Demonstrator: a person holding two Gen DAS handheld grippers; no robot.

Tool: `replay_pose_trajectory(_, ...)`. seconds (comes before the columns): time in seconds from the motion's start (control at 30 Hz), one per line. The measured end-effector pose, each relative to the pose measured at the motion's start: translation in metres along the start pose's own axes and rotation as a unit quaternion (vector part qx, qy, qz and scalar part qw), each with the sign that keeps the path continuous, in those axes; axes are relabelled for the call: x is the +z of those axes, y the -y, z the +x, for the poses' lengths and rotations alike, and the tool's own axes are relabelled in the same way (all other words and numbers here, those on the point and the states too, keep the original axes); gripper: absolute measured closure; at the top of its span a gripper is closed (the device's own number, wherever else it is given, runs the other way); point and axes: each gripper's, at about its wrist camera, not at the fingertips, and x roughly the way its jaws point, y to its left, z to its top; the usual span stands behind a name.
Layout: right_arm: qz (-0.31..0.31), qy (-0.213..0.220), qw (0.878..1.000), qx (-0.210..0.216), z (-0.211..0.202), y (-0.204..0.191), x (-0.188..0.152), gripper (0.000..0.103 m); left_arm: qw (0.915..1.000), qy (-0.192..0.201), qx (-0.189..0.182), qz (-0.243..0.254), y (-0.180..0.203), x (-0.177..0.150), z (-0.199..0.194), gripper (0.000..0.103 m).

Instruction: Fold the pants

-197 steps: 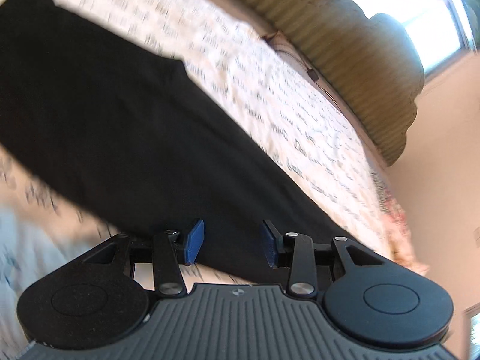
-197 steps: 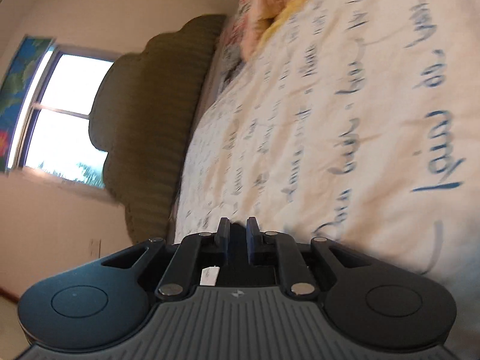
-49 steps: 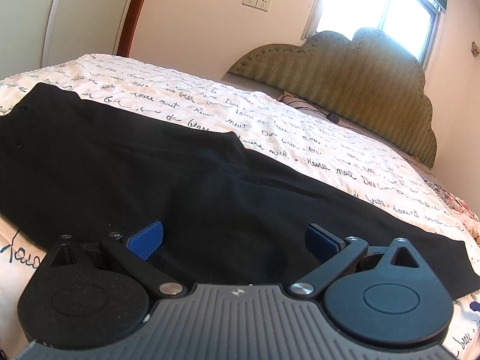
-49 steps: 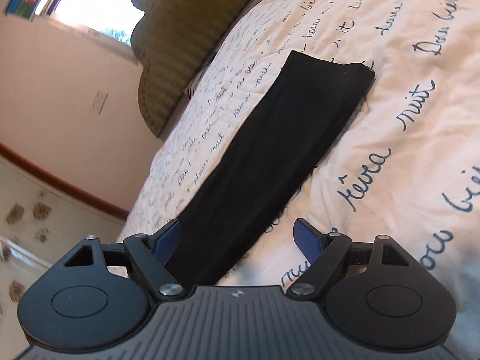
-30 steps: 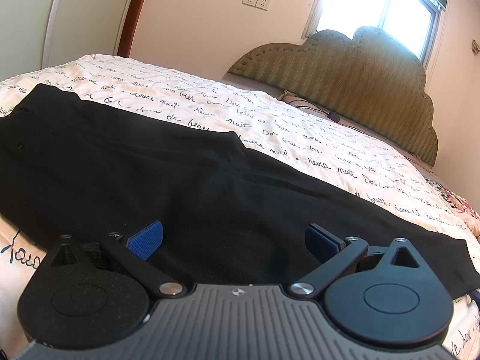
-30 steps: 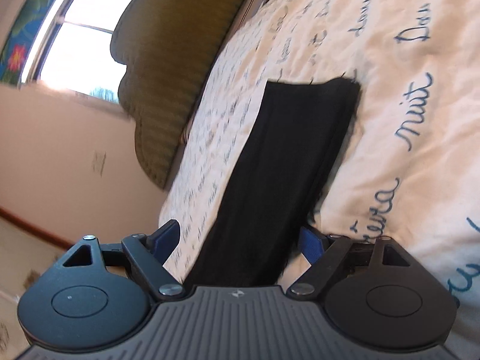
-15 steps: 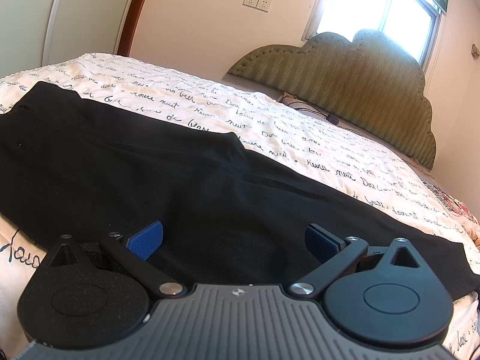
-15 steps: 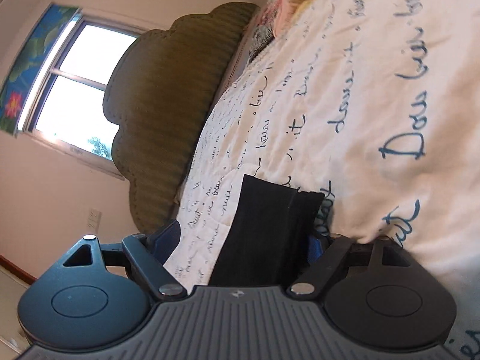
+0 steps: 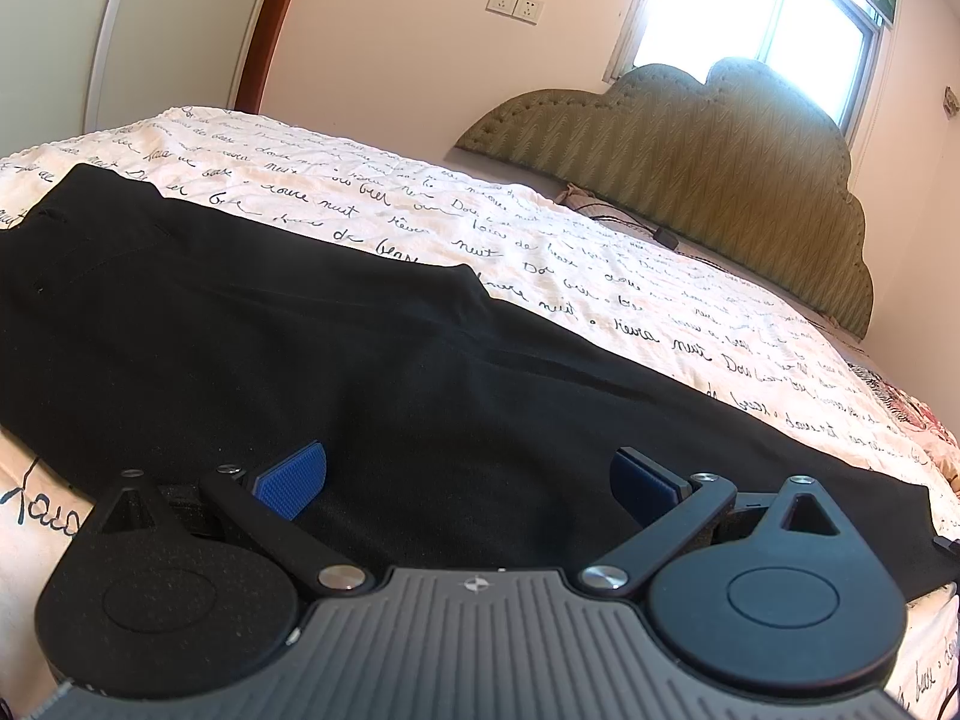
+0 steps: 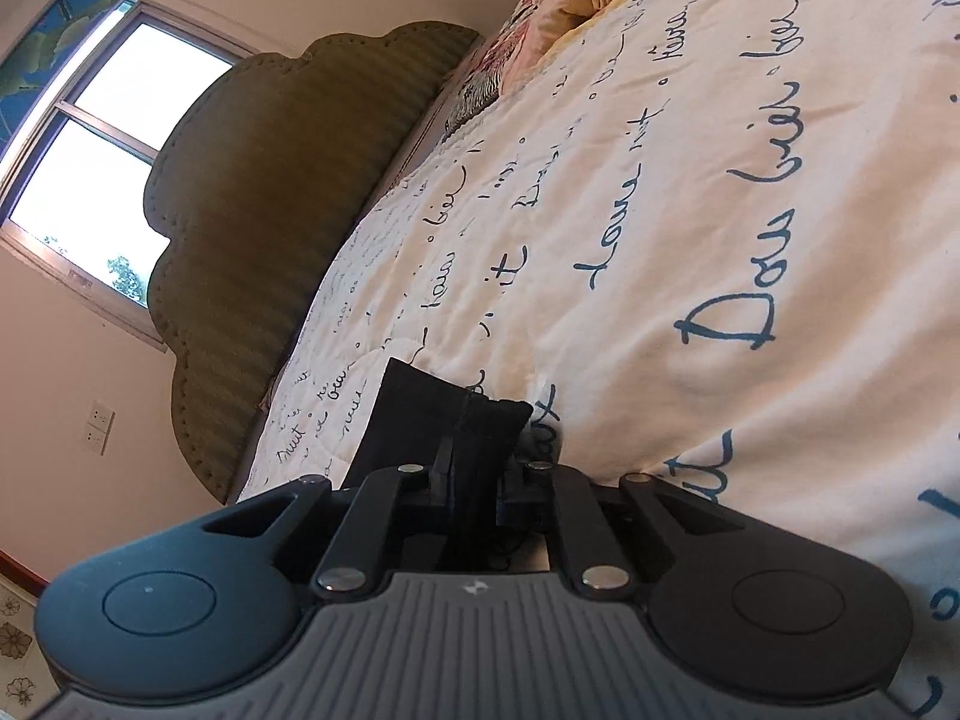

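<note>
Right gripper (image 10: 474,480) clamped on black pants (image 9: 300,360) hem, pads hidden.
Left gripper (image 9: 468,480) spread apart over matte cloth on script-printed quilt (image 9: 540,264).

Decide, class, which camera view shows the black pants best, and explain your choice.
The left wrist view: the black pants lie spread lengthwise across the bedspread, and the open left gripper hides little. The right wrist view shows only the leg end, clamped in the right gripper.

place: home bedroom | evidence: bed (image 9: 540,228) with quilt; padded headboard (image 9: 690,156); window (image 9: 750,12)
</note>
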Motion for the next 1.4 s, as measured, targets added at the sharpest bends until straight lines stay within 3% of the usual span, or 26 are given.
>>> replay_pose_trajectory(0.17,0.015,0.005,1.000,0.018,-0.001,0.006,0.003,0.094,1.0000,-0.001,0.004,0.005,0.002,0.000,0.001,0.001)
replay_pose_trajectory(0.3,0.033,-0.017,0.999,0.024,0.001,0.009,0.008,0.096,1.0000,-0.001,0.006,0.007,0.004,0.000,0.001,0.001)
replay_pose_trajectory(0.47,-0.108,0.005,0.994,0.017,-0.008,-0.033,0.002,0.098,1.0000,0.001,0.006,0.005,0.004,-0.001,0.000,0.001)
replay_pose_trajectory(0.53,-0.211,0.022,0.977,0.025,-0.021,-0.065,-0.013,0.098,0.9999,0.003,0.012,0.005,0.005,0.000,-0.002,0.001)
replay_pose_trajectory(0.57,-0.279,0.026,0.959,0.032,-0.028,-0.083,-0.027,0.098,0.9998,0.002,0.019,0.009,0.007,0.001,-0.004,0.001)
replay_pose_trajectory(0.63,-0.407,0.023,0.912,0.030,-0.033,-0.112,-0.061,0.098,0.9992,-0.006,0.033,0.024,0.016,0.004,-0.007,0.001)
replay_pose_trajectory(0.67,-0.443,0.012,0.896,0.033,-0.032,-0.117,-0.074,0.098,0.9989,-0.012,0.035,0.027,0.021,0.006,-0.008,0.001)
replay_pose_trajectory(0.77,-0.472,-0.022,0.881,0.012,-0.017,-0.116,-0.092,0.098,0.9995,-0.025,0.004,0.020,0.038,0.018,-0.014,0.001)
replay_pose_trajectory(0.87,-0.456,-0.024,0.890,0.008,-0.015,-0.107,-0.089,0.098,0.9974,-0.036,-0.061,0.016,0.066,0.035,-0.016,0.001)
replay_pose_trajectory(0.93,-0.458,-0.011,0.889,0.016,-0.022,-0.106,-0.089,0.098,0.9895,-0.071,-0.126,-0.004,0.088,0.048,-0.008,0.001)
replay_pose_trajectory(0.97,-0.466,-0.004,0.885,0.018,-0.024,-0.107,-0.091,0.098,0.9811,-0.101,-0.164,-0.021,0.101,0.055,0.002,0.001)
replay_pose_trajectory(1.07,-0.511,0.016,0.859,0.023,-0.032,-0.114,-0.106,0.098,0.9379,-0.212,-0.268,-0.058,0.147,0.072,0.046,0.001)
replay_pose_trajectory(1.13,-0.537,0.030,0.842,0.026,-0.037,-0.119,-0.115,0.098,0.9132,-0.279,-0.291,-0.060,0.182,0.073,0.079,0.004)
replay_pose_trajectory(1.17,-0.545,0.032,0.837,0.028,-0.038,-0.120,-0.118,0.098,0.9067,-0.297,-0.295,-0.051,0.199,0.072,0.092,0.006)
replay_pose_trajectory(1.3,-0.560,0.036,0.827,0.032,-0.040,-0.122,-0.123,0.099,0.8973,-0.351,-0.268,0.009,0.256,0.056,0.137,0.008)
replay_pose_trajectory(1.4,-0.566,0.037,0.823,0.036,-0.040,-0.124,-0.125,0.099,0.8963,-0.368,-0.244,0.040,0.283,0.042,0.155,0.021)
